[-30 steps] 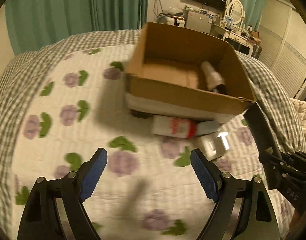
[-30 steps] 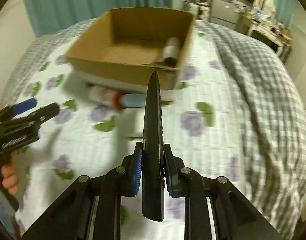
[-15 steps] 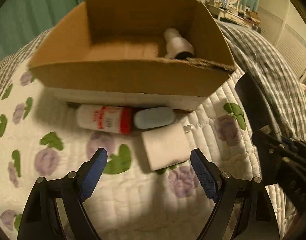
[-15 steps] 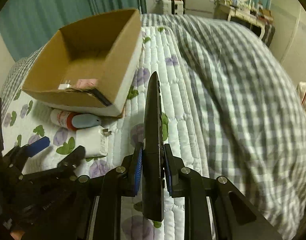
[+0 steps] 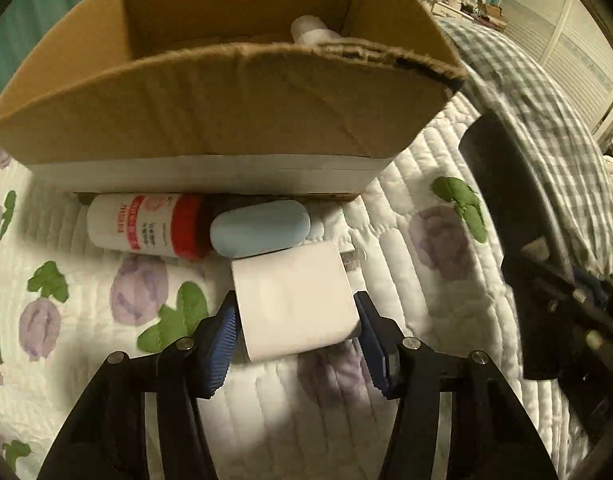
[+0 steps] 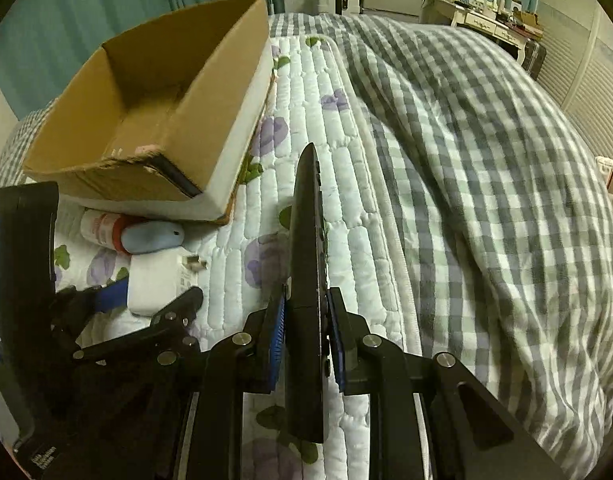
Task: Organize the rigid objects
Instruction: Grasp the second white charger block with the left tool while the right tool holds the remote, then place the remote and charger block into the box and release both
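- Left wrist view: left hand-held gripper (image 5: 296,340) low over the quilted bed cover (image 5: 406,264), blue pads (image 5: 220,344) just closed in on the white charger block (image 5: 294,300), both sides touching.
- Charger block flat on the cover, prongs toward the cardboard box (image 5: 226,112).
- Just beyond the block: pale blue case (image 5: 260,228) and white bottle with red band (image 5: 146,226), lying end to end against the box's front wall.
- White cylinder (image 5: 310,32) inside the box, mostly hidden.
- Right wrist view: right hand-held gripper (image 6: 306,344) clamped tight on a black remote control (image 6: 306,248), held edge-up above the cover, beside a checked blanket (image 6: 486,168).
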Motion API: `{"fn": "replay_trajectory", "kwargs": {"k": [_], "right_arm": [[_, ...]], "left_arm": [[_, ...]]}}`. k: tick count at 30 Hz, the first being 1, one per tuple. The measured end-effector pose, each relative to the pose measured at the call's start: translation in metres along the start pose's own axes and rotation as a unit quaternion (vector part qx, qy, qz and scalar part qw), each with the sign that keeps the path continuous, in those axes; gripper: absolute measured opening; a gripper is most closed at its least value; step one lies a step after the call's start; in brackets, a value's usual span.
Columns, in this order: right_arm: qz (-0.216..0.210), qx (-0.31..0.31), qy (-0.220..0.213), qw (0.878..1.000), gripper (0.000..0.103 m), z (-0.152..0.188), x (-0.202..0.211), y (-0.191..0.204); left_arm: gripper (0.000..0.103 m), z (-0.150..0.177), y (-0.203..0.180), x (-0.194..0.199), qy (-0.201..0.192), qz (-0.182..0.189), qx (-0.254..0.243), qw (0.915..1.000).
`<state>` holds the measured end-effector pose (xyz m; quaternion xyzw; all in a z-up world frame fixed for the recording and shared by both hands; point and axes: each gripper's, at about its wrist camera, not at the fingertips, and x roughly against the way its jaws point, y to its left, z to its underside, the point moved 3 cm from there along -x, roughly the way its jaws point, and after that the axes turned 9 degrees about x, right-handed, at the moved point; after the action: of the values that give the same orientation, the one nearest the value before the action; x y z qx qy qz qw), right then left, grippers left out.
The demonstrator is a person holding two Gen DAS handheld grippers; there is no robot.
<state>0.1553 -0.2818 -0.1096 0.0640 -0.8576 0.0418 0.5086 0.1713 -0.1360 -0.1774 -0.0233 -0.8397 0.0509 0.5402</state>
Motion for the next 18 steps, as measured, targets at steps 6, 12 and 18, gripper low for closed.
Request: {"fn": "replay_trajectory", "kwargs": {"k": [6, 12, 18], "right_arm": [[0.003, 0.007, -0.032, 0.999, 0.018, -0.002, 0.041, 0.005], [0.003, 0.015, -0.054, 0.998, 0.019, -0.005, 0.076, 0.014], [0.003, 0.034, -0.08, 0.996, 0.018, -0.018, 0.108, 0.023]], "left_arm": [[0.053, 0.008, 0.005, 0.044, -0.033, 0.011, -0.002, 0.9994], [0.052, 0.008, 0.015, 0.079, -0.06, 0.019, -0.01, 0.9979], [0.053, -0.016, 0.009, 0.127, -0.109, 0.031, -0.017, 0.9935]]}}
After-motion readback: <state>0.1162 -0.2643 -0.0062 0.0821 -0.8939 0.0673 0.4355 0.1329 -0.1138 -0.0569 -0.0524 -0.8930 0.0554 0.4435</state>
